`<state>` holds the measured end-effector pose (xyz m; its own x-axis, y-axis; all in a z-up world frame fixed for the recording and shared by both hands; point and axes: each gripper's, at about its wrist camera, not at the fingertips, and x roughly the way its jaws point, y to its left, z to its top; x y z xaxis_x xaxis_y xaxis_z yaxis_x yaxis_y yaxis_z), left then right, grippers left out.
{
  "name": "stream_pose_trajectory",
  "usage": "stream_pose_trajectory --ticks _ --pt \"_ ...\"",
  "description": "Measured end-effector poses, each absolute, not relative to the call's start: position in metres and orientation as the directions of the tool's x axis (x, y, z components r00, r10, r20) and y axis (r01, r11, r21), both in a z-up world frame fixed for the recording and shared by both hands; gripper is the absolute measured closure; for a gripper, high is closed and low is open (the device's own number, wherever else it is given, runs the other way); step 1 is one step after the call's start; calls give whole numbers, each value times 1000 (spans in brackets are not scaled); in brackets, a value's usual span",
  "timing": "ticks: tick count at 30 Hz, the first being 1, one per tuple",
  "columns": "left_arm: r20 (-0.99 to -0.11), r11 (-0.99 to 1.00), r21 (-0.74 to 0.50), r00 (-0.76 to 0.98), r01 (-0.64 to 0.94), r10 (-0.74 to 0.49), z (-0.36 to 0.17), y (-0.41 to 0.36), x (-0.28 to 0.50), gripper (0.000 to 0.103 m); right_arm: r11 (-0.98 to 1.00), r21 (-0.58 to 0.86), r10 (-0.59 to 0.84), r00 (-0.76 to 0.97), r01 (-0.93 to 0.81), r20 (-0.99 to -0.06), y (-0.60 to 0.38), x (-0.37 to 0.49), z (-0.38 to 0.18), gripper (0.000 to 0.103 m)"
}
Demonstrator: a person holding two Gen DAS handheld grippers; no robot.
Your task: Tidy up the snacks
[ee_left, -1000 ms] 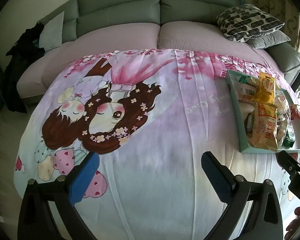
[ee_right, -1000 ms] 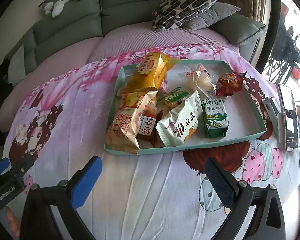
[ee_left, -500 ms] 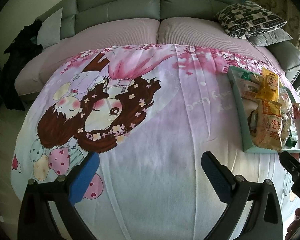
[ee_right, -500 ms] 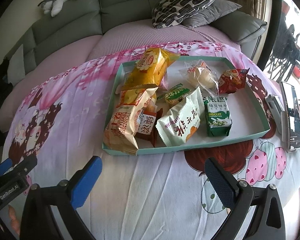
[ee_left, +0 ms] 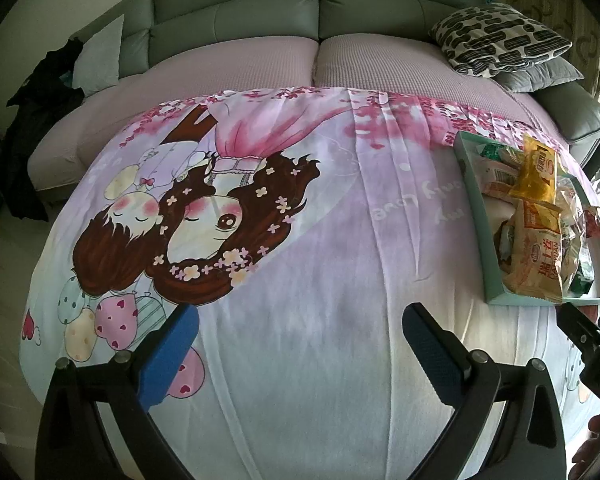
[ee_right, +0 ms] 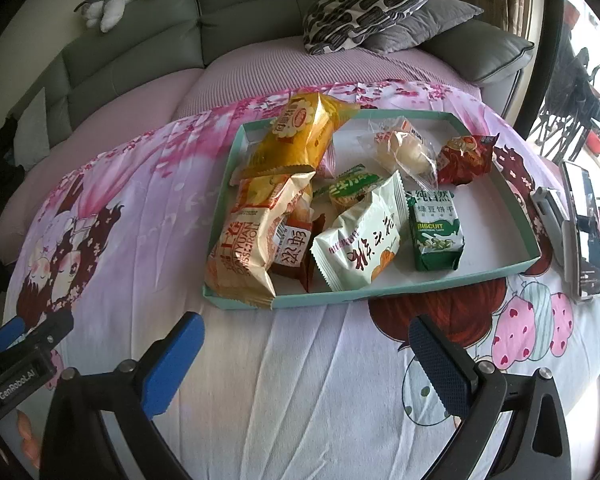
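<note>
Both the left gripper [ee_left: 298, 338] and right gripper [ee_right: 306, 350] are open and empty; the tray [ee_right: 384, 294] with snacks is at 12 o'clock of the right one.

The right tongs [ee_right: 306, 360] have edged closer to the tray [ee_right: 380, 294], snacks [ee_right: 356, 248] unmoved.

Soft daylight enters from 3 o'clock, blown out white in the right wrist view. Both views are sharp centrally, with strong fisheye bending and dark vignetted corners.

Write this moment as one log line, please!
left gripper: open, empty | right gripper: open, empty | snacks: in tray
</note>
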<state>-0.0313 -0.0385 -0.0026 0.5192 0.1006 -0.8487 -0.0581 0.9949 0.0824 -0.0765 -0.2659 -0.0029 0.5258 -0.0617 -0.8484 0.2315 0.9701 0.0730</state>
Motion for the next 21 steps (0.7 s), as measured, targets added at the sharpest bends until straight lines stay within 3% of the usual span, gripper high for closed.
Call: stream_pose_trajectory --ticks 21 --pt "-849 995 81 519 -60 100 -1 -37 -31 1 970 74 -60 525 230 -849 -266 -77 -3 0"
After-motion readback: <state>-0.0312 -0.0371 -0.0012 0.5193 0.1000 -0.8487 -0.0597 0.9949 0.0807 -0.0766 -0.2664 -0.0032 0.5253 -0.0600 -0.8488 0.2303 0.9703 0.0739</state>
